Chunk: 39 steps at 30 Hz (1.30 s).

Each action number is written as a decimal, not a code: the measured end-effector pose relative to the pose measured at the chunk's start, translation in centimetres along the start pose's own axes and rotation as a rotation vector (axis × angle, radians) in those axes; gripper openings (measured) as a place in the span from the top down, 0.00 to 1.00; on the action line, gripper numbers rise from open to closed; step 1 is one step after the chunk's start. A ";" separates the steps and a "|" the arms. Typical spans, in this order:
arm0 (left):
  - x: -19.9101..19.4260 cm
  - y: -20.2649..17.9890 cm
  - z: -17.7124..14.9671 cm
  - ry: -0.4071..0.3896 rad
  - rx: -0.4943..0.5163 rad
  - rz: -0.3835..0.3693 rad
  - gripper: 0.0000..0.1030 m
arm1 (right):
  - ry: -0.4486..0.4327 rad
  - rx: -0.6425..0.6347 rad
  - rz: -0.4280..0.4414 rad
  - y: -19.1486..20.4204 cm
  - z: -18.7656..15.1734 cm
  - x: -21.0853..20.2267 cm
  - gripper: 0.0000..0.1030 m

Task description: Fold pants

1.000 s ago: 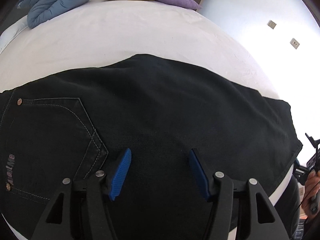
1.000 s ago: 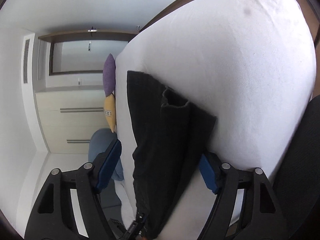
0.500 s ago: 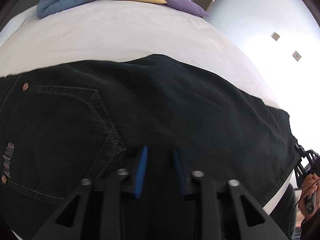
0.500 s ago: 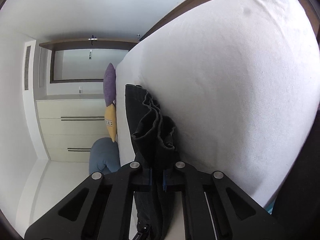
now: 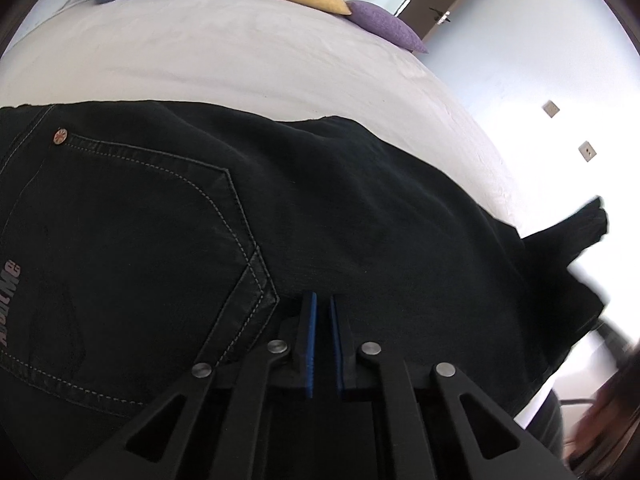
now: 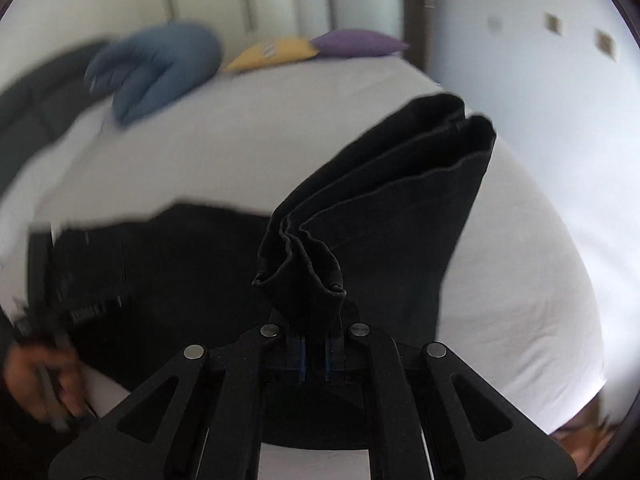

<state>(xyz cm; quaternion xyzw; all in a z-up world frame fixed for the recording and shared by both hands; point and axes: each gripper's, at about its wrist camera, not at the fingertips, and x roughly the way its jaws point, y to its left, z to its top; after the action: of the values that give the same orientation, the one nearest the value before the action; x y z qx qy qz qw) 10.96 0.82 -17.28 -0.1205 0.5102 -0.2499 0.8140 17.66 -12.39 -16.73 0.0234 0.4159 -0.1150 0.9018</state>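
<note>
Black pants (image 5: 360, 208) lie across the white bed (image 5: 240, 60), back pocket (image 5: 140, 240) up at the left. My left gripper (image 5: 323, 300) is shut on the pants' near edge beside that pocket, with dark cloth between its blue pads. In the right wrist view my right gripper (image 6: 314, 340) is shut on the bunched leg hems (image 6: 304, 280). It holds the leg ends (image 6: 400, 200) lifted above the bed (image 6: 240, 152), while the rest of the pants (image 6: 180, 264) lies flat at the left. The raised leg end (image 5: 576, 228) shows at the right edge of the left wrist view.
A blue duvet (image 6: 156, 68), a yellow pillow (image 6: 276, 52) and a purple pillow (image 6: 356, 42) lie at the bed's far end. A hand (image 6: 36, 376) grips a gripper handle at the lower left. White wall with switches (image 5: 568, 128) stands beyond the bed's right side.
Both grippers closed from open onto the pants. The right one rolled upright, swung across and rose, lifting the leg hems. The left one slid a little along the near edge.
</note>
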 end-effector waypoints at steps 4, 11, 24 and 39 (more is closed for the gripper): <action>-0.9 -1.0 0.7 0.006 -0.043 -0.107 0.23 | 0.148 -0.154 -0.013 5.7 -2.2 6.9 0.95; 1.0 -4.7 2.2 0.052 -0.115 -0.280 0.08 | 0.075 -0.143 -0.016 4.7 -2.2 5.6 0.96; 6.9 -8.7 4.5 0.244 -0.087 -0.323 0.57 | -0.044 -0.243 -0.078 7.2 -2.1 1.1 0.96; 4.2 -4.9 9.4 0.271 0.155 -0.187 0.88 | -0.053 -0.451 -0.007 16.1 -2.5 0.4 0.95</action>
<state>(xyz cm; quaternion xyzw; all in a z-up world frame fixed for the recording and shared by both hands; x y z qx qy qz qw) 19.39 -6.06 -14.06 -0.0693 0.5811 -0.3770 0.7180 19.66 3.56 -19.51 -0.1834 0.4074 -0.0227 0.8944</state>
